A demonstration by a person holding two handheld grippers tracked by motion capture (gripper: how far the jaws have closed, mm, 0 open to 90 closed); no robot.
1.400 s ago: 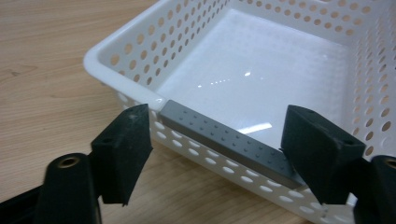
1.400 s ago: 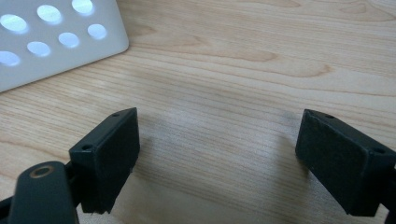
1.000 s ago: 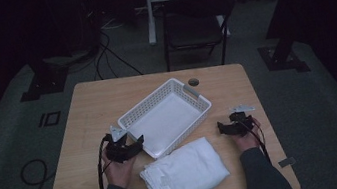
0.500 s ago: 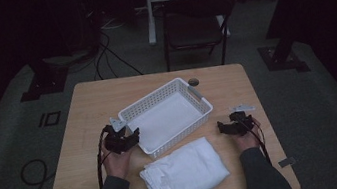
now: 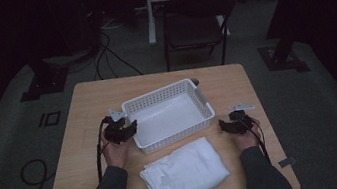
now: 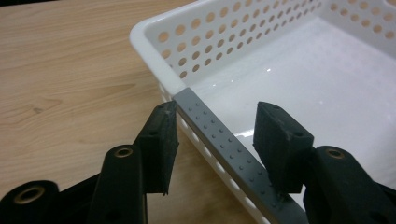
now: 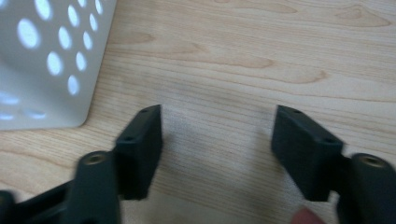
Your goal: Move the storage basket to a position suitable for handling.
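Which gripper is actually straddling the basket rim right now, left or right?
The left gripper: its open jaws sit either side of the grey handle strip on the white basket. The right gripper, also open, has bare table between its jaws.

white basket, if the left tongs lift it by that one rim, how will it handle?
The basket is probably light: thin perforated plastic walls, nothing inside. Likely stiff enough to hold shape, but gripped at one end by the left tongs, whose open jaws straddle the grey rim strip, the far end may sag or swing. The glossy plastic could slip.

basket: cut off at frame edge | right gripper: jaws blurred
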